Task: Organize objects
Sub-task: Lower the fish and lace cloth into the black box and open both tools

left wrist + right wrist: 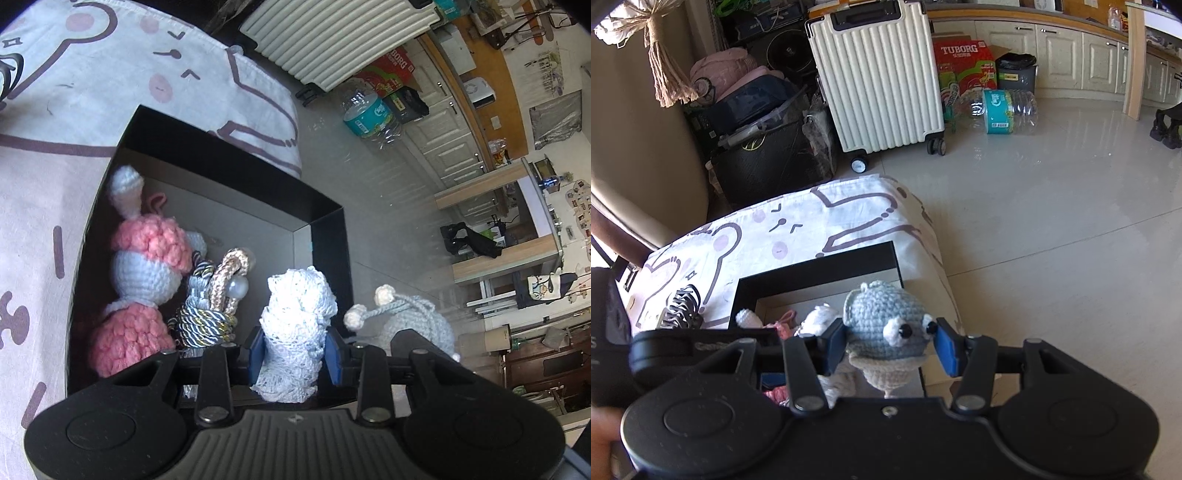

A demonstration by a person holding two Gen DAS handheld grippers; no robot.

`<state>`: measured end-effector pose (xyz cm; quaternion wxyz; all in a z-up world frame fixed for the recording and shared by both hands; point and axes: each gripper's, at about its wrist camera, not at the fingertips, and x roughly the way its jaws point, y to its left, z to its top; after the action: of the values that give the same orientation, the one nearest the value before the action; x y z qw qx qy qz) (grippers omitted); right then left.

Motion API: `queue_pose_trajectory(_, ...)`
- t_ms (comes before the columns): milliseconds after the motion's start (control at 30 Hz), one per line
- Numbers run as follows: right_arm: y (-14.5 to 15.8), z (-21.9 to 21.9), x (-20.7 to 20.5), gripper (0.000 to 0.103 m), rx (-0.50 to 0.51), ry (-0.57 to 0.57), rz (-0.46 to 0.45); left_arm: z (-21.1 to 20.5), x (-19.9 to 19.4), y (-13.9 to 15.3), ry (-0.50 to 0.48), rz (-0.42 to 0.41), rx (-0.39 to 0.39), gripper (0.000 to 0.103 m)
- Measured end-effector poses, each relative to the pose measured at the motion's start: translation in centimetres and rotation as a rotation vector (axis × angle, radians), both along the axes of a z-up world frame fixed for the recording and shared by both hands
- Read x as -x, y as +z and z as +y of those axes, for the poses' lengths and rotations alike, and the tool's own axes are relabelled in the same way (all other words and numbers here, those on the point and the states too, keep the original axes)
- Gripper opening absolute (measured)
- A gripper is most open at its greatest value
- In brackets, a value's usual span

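Observation:
A black open box [325, 218] lies on a bear-print cloth [74, 92]. Inside it are a pink and white crochet doll [144, 273] and a bundle of twisted cord with a pearl [210, 306]. My left gripper [295, 354] is shut on a white crochet lace piece [295, 317], held over the box's near right part. My right gripper [890, 343] is shut on a light blue crochet toy [886, 321] with googly eyes, held above the box [820, 273]. That blue toy also shows in the left wrist view [421, 317], just right of the box.
A cream suitcase [879, 74], a red Tuborg carton [964, 62], a large water bottle [1004, 107] and a dark bin [1015, 70] stand on the tiled floor beyond the cloth. Piled bags [757, 122] sit at the left. A black clip [679, 306] lies on the cloth.

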<state>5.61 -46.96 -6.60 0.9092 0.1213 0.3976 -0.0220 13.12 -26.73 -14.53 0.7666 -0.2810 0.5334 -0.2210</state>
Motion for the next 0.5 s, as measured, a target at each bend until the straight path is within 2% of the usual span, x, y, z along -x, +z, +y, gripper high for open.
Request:
queue_pose_trajectory(100, -0.4, 0.1, -0.3, 0.052, -0.019, 0.007, 0.006, 0.0, -0.2, -0.8, 0.005, 0.012, -0.032, 0.036)
queue_pose_trajectory(200, -1.0, 0.2, -0.6, 0.052, -0.024, 0.016, 0.019, 0.3, -0.5, -1.4, 0.014, 0.033, -0.002, 0.036)
queue_pose_trajectory(500, -2.8, 0.6, -1.4, 0.054, -0.043, 0.015, 0.076, 0.8, -0.5, -1.8, 0.022, 0.057, 0.021, 0.036)
